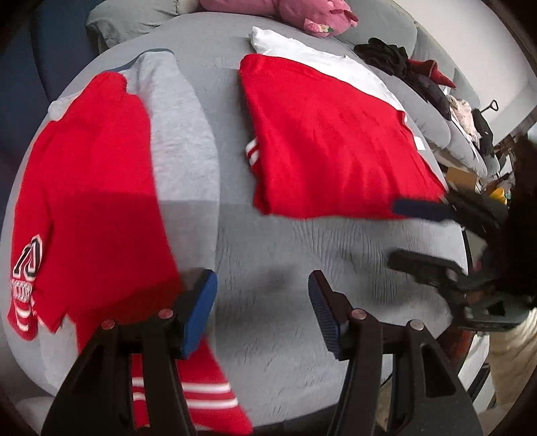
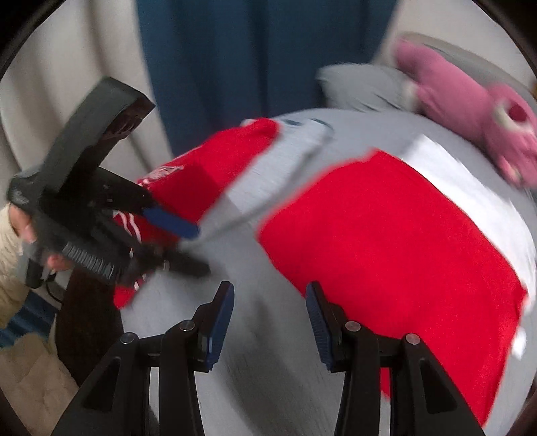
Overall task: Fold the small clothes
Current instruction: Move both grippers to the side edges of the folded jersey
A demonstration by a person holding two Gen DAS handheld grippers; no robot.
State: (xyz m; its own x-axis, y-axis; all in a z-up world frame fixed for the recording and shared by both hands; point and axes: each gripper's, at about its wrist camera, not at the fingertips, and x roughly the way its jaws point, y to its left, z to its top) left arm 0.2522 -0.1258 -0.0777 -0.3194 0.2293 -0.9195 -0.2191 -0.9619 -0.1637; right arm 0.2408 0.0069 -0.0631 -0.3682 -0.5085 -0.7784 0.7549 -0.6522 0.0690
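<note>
In the left wrist view, the left claw (image 1: 261,312) fills the bottom of the frame with its two blue-padded fingers spread wide apart and nothing between them; only the grey bed cover (image 1: 268,241) shows in the gap. A red shirt with white stripes (image 1: 94,208) lies at the left of the frame on a grey garment (image 1: 181,134), its striped hem running down under the claw's left finger; whether finger and cloth touch cannot be told. A folded red garment (image 1: 329,141) lies in the upper middle, well above the claw, resting on a white cloth (image 1: 322,57). The right claw (image 1: 433,234) enters at the right edge, fingers parted, its upper blue pad just at the lower right corner of the folded red garment. A pink plush toy (image 1: 285,10) sits at the top, dark clothes (image 1: 396,57) at the upper right.

The right wrist view is blurred. The right claw (image 2: 270,318) at the bottom stands wide open and empty over bare cover, the folded red garment (image 2: 396,241) just right of it. The left claw (image 2: 181,241) is at the left, open, in front of the striped shirt (image 2: 214,167), gripped by a hand (image 2: 30,234).
</note>
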